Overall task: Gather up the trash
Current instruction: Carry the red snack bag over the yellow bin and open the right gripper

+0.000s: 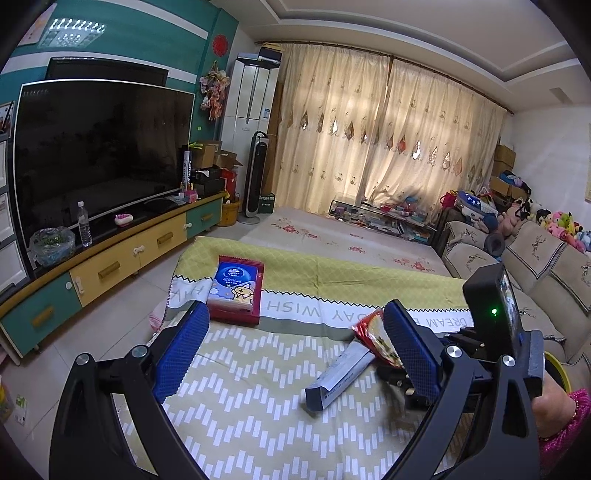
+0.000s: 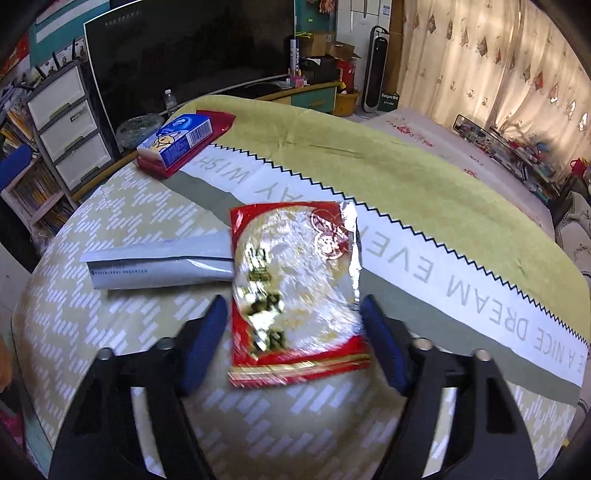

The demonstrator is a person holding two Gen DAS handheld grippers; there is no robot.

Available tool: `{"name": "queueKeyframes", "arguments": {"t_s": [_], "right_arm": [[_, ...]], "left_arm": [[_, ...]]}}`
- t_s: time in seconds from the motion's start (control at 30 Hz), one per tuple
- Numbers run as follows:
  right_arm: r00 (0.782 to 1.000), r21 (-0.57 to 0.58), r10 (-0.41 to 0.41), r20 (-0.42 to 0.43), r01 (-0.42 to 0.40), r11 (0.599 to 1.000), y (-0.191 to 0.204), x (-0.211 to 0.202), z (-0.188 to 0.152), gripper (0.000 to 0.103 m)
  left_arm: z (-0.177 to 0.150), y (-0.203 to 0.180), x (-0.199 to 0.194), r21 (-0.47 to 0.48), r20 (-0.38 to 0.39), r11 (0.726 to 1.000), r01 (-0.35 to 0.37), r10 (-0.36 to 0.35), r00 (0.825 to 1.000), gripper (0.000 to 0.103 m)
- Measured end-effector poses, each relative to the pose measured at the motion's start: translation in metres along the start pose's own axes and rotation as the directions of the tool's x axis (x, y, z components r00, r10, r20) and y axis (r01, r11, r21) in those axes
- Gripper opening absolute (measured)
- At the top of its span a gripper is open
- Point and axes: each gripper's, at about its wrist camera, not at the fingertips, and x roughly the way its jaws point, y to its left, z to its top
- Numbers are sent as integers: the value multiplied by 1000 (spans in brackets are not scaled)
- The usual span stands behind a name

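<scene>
Wrapper point(image 2: 295, 291), frame centre: light, crinkly, slippery foil | right gripper point(image 2: 291, 339) spread astride it, unpinched | we pinch its lower edge | left gripper point(image 1: 291, 354) spread, empty

Daylight is glowing through cream curtains point(image 1: 388, 147) that are covering the far wall. A dark TV point(image 1: 99, 147) is standing on a teal and yellow cabinet point(image 1: 110, 266) against a teal wall point(image 1: 155, 33). A sofa point(image 1: 535, 266) is running along the right side, soft toys point(image 1: 557, 221) piling on it. A white air conditioner point(image 1: 249, 107) is standing in the corner.
</scene>
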Motion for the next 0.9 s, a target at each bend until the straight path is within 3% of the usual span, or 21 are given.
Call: {"name": "queueKeyframes", "arguments": {"t_s": [0.13,0.37,0.57,0.9], "right_arm": [[1000,8,4,0,-4,1000,-3,-5,-4,45],[999,53,49,5,-50,997,-9,-25,-19,41],[997,62,44,59,-48,997,-13,-62,-37,41],[987,189,-48,156,18,982,-58,-132,-91,41]], "left_arm": [[-2,-5,1,6,-5,1000,1,-1,1000,94],[-4,-9,0,7,-11,1000,1,-1,1000,94],[-7,-14,2,19,-15,1000,3,-2,1000,94],[-10,-19,3,38,-21,999,3,-2,1000,94]]}}
